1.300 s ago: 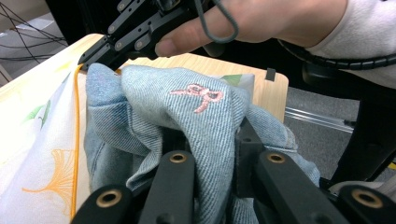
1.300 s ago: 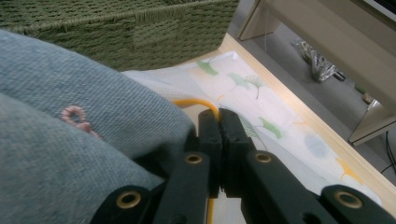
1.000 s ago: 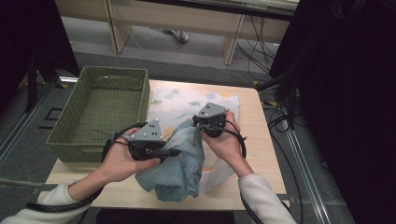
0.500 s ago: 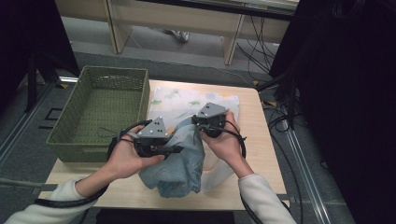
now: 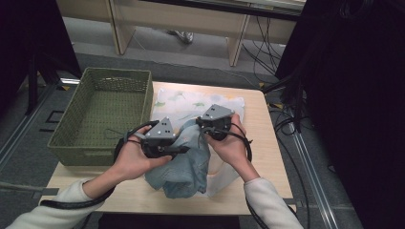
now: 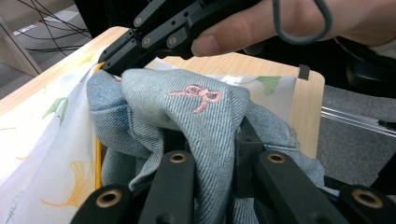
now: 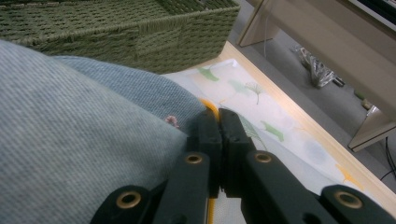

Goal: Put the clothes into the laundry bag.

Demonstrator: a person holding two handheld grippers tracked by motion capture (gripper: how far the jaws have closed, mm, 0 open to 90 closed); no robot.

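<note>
Left gripper (image 5: 184,150) clamped on a fold of the denim garment (image 5: 184,167), jaws pressed together with the cloth bunched between them in the left gripper view; right gripper (image 5: 203,130) likewise closed, pinching an upper edge of the same garment (image 7: 70,154) just above the printed cloth (image 5: 191,100). Held between both hands over the near middle of the table (image 5: 267,143), partly resting on the printed cloth, well short of the basket (image 5: 102,119). Judged as midway: picked up and gathered, but rumpled, not yet folded flat or put away; basket bare inside. Soft, pale blue denim with a fine diagonal weave, a small pink embroidered bow (image 6: 196,95) on one panel, slumping in loose rounded folds. Thin, white, smooth printed cloth with green and yellow leaf shapes and a yellow trim. Green woven basket, rectangular, stiff-walled, with handle cut-outs. Pale wood-grain tabletop with rounded corners.
</note>
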